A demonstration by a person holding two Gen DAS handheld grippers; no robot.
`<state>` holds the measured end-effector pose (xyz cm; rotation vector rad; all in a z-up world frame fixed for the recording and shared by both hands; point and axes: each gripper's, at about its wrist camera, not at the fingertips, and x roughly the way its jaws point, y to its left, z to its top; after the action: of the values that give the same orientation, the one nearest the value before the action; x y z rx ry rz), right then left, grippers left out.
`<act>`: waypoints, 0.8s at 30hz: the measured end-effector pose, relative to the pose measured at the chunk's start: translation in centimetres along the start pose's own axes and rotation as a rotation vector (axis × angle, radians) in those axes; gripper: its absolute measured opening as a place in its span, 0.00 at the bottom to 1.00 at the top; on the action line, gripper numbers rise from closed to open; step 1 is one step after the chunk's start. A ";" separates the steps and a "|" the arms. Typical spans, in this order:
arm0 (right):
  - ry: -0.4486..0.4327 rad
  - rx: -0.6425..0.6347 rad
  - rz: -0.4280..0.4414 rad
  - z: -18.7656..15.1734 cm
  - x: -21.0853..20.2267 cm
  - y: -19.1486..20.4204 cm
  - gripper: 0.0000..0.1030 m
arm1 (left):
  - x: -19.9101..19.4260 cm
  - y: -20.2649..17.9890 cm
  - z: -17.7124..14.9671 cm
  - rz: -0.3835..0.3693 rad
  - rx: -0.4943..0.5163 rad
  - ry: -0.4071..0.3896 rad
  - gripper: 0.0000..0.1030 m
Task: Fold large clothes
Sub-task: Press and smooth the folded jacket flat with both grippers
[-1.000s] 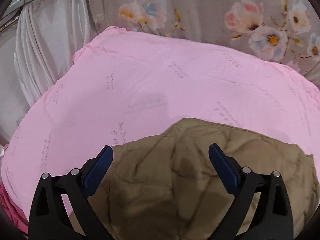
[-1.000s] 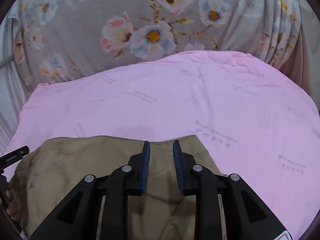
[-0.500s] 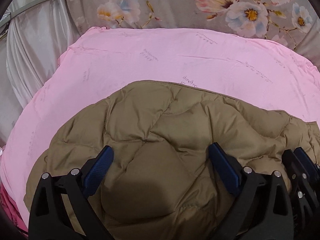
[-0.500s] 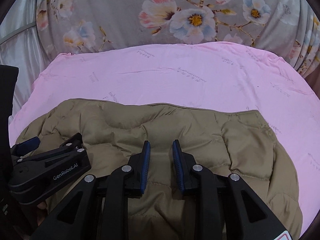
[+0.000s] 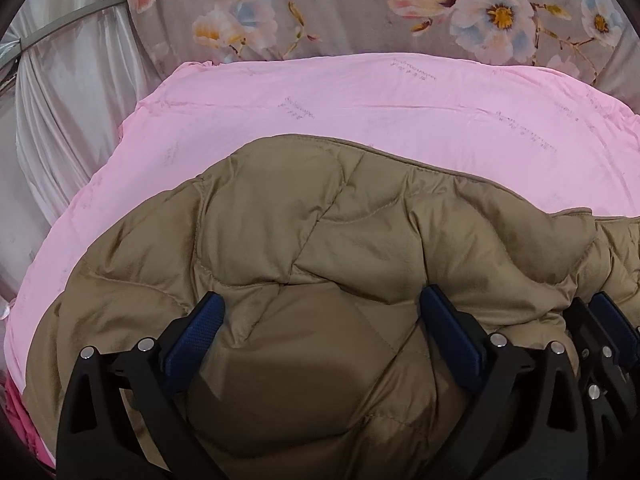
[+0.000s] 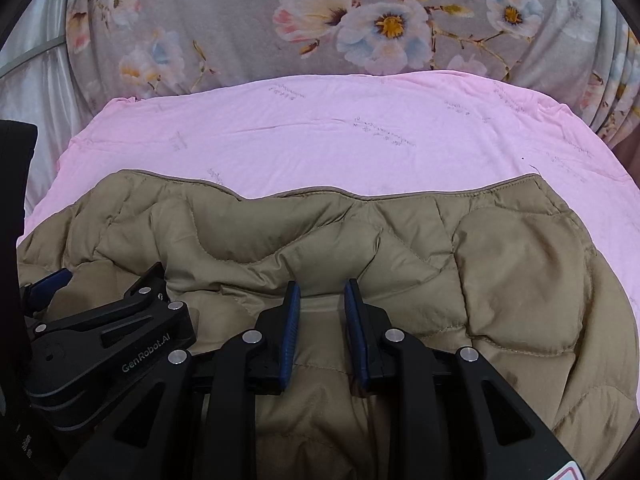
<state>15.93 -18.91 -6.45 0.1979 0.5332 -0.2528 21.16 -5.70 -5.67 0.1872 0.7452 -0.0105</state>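
A tan quilted puffer jacket [image 5: 320, 240] lies on a pink sheet [image 5: 360, 120]; it also shows in the right wrist view [image 6: 400, 248], where the sheet [image 6: 320, 140] lies beyond it. My left gripper [image 5: 320, 328] is wide open just above the jacket, with fabric bulging between its fingers. My right gripper [image 6: 320, 312] has its jaws narrowly apart with a fold of the jacket between the pads. The right gripper shows at the right edge of the left wrist view [image 5: 608, 344]. The left gripper shows at the left of the right wrist view [image 6: 100, 320].
A grey floral fabric [image 6: 360, 20] rises behind the pink sheet. A pale satin drape [image 5: 60, 100] hangs at the left. The pink sheet's left edge [image 5: 24, 320] drops off beside the jacket.
Both views have pulled back and more of the jacket now shows spread over the sheet. The two grippers have come close side by side. The jaw openings look unchanged.
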 end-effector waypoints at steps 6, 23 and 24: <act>-0.001 -0.005 -0.006 0.0 0.3 0.1 0.23 | 0.2 -0.4 -0.1 0.015 0.008 -0.007 0.94; -0.113 0.029 0.106 -3.4 -7.4 0.9 0.29 | -5.4 4.5 -4.0 -0.090 -0.084 -0.009 0.94; -0.112 0.011 0.109 -4.2 -7.7 1.6 0.29 | -5.8 4.7 -4.8 -0.092 -0.086 -0.013 0.94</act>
<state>8.03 -14.90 -5.79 0.2219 0.4087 -0.1598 13.97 -0.60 -4.44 0.0710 0.7394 -0.0676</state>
